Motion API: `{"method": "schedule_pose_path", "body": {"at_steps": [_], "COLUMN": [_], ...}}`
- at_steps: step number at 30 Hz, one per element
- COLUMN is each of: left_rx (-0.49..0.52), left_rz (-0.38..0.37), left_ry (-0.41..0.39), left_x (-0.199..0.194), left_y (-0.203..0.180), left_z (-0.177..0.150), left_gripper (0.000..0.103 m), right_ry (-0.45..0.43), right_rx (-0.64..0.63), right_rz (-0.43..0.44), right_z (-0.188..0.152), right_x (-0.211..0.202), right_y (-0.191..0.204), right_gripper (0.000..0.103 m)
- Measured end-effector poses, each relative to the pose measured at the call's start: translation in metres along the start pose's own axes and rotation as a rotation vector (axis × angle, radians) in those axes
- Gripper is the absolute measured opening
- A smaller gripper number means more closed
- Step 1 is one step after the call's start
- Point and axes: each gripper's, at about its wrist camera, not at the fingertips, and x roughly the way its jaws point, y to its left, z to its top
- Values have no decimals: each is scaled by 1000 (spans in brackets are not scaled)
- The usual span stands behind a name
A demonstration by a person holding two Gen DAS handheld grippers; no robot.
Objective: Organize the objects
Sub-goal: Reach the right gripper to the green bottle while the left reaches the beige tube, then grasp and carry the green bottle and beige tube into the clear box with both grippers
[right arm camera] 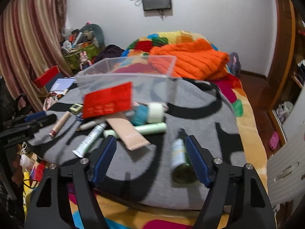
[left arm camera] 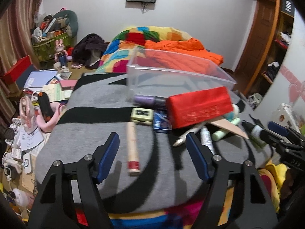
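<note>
Left wrist view, left tool (left arm camera: 152,143) angled down, released, straddling beige tube (left arm camera: 133,148), right tool (right arm camera: 150,145) released beside green bottle (right arm camera: 180,158)

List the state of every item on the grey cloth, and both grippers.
Clear bin: upright, open-topped, looks empty.
Red box: tilted, propped on the pile.
Beige tube: lying flat, apart from the pile, between the left fingers' line.
Green bottle: lying down, beside the right gripper's right finger.
White tube: lying flat, capped.
Left gripper: open, holding nothing.
Right gripper: open, holding nothing.
</note>
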Motion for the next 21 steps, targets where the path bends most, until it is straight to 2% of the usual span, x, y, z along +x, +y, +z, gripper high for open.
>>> {"method": "schedule_pose_path", "body": {"at_steps": [2,7,12,14,19,21], "left_rx": [-13,-42,-14,-7,-20,-38], "left_rz": [17,37,72,79,97,84], "left_ry": [20,120,121,120,105,103], "left_x": [6,32,38,41,44,44], "left_y": [8,22,16,14,18,23], "left_z": [-1,-8,-11,-10,-9,-7], "left_gripper": [67,45,43,40,15,15], "right_ry": [20,87,116,112,89,75], "right_rx": [24,90,99,91,98,105], "right_rz": [-27,-59,-40,-35,-33,-33], "right_z": [-3,-12,-15,-14,-14,-13], "right_x": [3,15,24,26,26,23], "right_y": [-13,-41,-45,-41,-39,-40], "right_gripper": [64,49,38,38,38,38]}}
